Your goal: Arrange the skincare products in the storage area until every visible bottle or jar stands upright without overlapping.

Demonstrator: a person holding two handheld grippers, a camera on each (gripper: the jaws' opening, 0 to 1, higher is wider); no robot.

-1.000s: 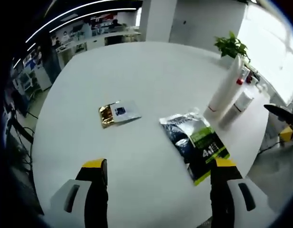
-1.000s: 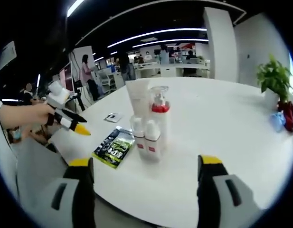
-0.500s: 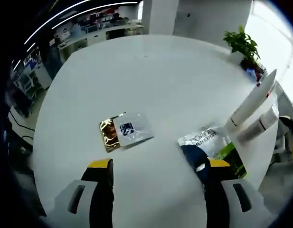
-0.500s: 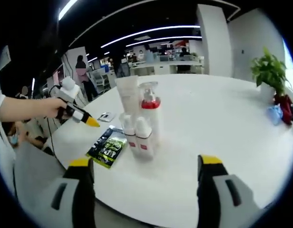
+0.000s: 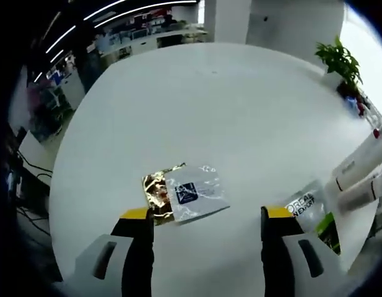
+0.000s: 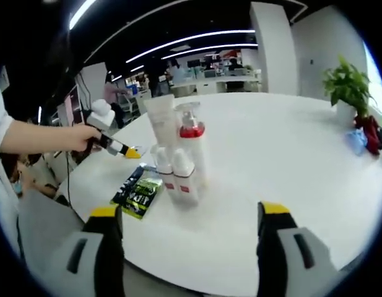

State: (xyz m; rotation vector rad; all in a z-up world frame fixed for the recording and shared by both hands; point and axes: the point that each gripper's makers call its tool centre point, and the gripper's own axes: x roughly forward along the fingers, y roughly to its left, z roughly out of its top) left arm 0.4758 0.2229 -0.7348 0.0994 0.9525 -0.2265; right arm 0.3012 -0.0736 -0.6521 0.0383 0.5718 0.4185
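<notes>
Hovering over the near left part of the round white table [image 5: 240,111], the left gripper [image 5: 206,223] has its yellow-tipped jaws spread apart with nothing between them. Just beyond them in the left gripper view lies a small flat sachet [image 5: 184,195], gold at its left end and clear with a dark label on the rest. To the right of it, near the table's edge, a dark L'Oreal pouch [image 5: 305,207] with a green patch lies flat, and past that the white bottles [image 5: 358,182] show at the right border, seen at a slant.

In the right gripper view, a hand [image 6: 82,137] at the left holds the left gripper, which points toward the table. Right of it the green-and-black pouch [image 6: 136,193] lies flat near the table edge. Beside it the skincare cluster stands upright: a tall white tube [image 6: 158,124], a pump bottle with a red collar [image 6: 192,145], and two small white bottles [image 6: 178,179] in front, all close together. Farther right, a potted plant [image 6: 345,86] stands at the far side. The right gripper [image 6: 187,223] hangs at the near edge, jaws wide and empty, well apart from the bottles.
</notes>
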